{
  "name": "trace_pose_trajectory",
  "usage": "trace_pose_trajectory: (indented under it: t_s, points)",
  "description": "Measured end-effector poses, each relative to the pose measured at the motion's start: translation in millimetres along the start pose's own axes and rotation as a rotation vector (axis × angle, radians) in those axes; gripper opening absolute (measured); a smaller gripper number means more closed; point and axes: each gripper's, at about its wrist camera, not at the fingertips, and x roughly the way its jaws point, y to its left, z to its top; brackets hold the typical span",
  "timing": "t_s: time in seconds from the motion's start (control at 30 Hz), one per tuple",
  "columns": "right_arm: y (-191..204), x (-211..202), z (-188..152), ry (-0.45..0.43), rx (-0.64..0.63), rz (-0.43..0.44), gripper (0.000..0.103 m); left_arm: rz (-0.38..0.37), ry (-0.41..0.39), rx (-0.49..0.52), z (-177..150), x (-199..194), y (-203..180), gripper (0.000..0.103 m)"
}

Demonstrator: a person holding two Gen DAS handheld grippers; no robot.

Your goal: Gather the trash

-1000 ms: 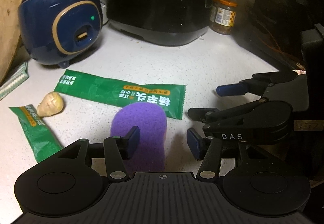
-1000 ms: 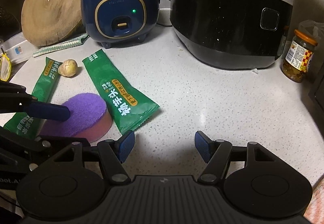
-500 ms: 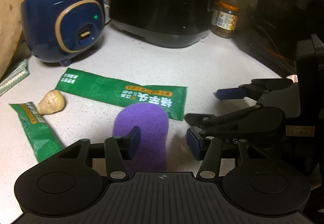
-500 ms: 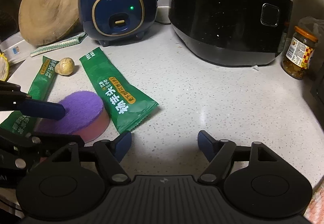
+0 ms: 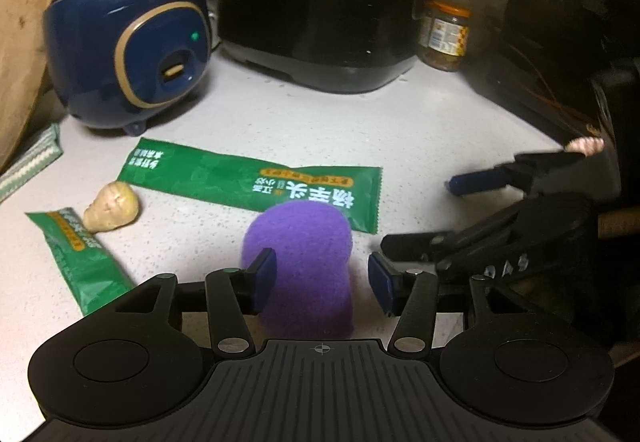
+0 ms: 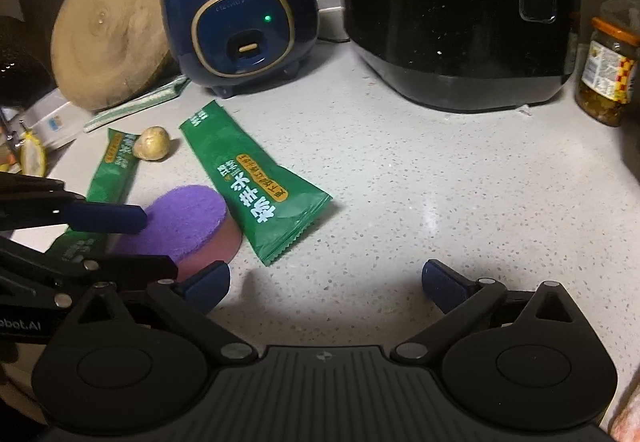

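Observation:
A long green wrapper (image 5: pixel 256 184) (image 6: pixel 256 186) lies on the grey counter. A smaller green wrapper (image 5: pixel 80 258) (image 6: pixel 112 170) lies to its left, with a piece of ginger (image 5: pixel 112 206) (image 6: pixel 152 143) between them. A purple sponge (image 5: pixel 304 266) (image 6: pixel 184 222) lies against the long wrapper's near end. My left gripper (image 5: pixel 322 280) is open with its fingers either side of the sponge, and it shows at the left in the right wrist view (image 6: pixel 132 242). My right gripper (image 6: pixel 326 284) is open and empty over bare counter, and it shows at the right in the left wrist view (image 5: pixel 424 214).
A blue rice cooker (image 5: pixel 128 54) (image 6: pixel 244 18) and a black cooker (image 5: pixel 320 18) (image 6: pixel 460 22) stand at the back. A jar (image 5: pixel 446 36) (image 6: pixel 608 78) stands at the back right. A round wooden board (image 6: pixel 112 26) leans at the left. A striped packet (image 6: pixel 136 104) lies before it.
My left gripper has drawn back a little and its jaws have opened wider around the sponge. My right gripper has also opened wider and shifted slightly right.

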Motion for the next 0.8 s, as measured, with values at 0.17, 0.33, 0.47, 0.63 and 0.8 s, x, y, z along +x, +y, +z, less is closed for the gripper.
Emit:
trace_pose_trajectory:
  t_s: [0.17, 0.33, 0.47, 0.63, 0.8]
  points:
    - [-6.2, -2.7, 3.1, 0.008, 0.043, -0.081, 0.094, 0.012, -0.009, 0.031, -2.5, -0.2, -4.1, 0.056]
    - [-5.5, -8.2, 4.2, -0.012, 0.015, -0.141, 0.093, -0.005, -0.001, 0.052, -1.9, -0.6, -8.7, 0.068]
    - [-7.3, -14.4, 6.2, -0.029, 0.015, -0.17, 0.093, 0.054, -0.033, 0.07, -3.7, -6.0, -10.2, 0.064]
    - [-8.6, -18.9, 5.5, -0.037, 0.02, -0.177, 0.093, 0.098, 0.021, 0.024, -5.5, 5.8, 1.9, 0.066]
    - [-4.9, -19.8, -0.5, -0.039, -0.002, -0.178, 0.093, 0.063, 0.035, -0.059, -9.5, 15.8, 13.0, 0.066]
